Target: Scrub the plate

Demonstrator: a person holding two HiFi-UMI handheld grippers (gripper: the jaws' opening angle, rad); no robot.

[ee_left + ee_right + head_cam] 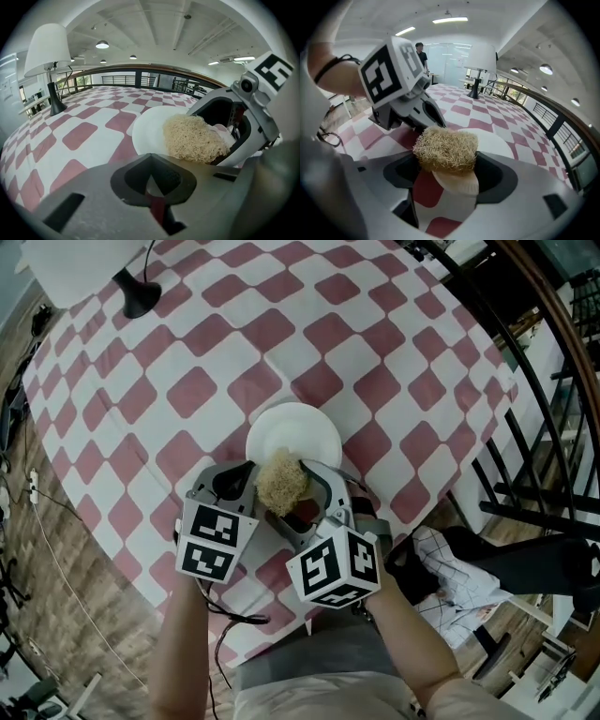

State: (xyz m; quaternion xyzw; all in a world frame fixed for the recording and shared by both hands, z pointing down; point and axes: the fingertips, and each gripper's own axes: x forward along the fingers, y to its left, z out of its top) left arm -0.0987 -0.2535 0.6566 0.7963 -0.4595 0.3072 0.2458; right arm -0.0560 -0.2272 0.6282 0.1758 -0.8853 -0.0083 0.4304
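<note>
On table (pixel 187 390), plate (pixel 295 432) near front edge, scrubber (pixel 283 482) on its near rim, lamp (pixel 89 268) far left

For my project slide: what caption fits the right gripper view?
Right gripper clamps a straw-coloured fibrous scrubber over a white plate on a red-checked tablecloth.

R gripper (pixel 449 171) jaws clamped on straw-coloured scrubber (pixel 446 149) | scrubber sits over near edge of white plate (pixel 499 140) | L gripper (pixel 431 115) tip at plate's left rim | red/white check cloth (pixel 497 117) | lamp (pixel 480 61) at far end | person (pixel 422 52) in bkgd
</note>
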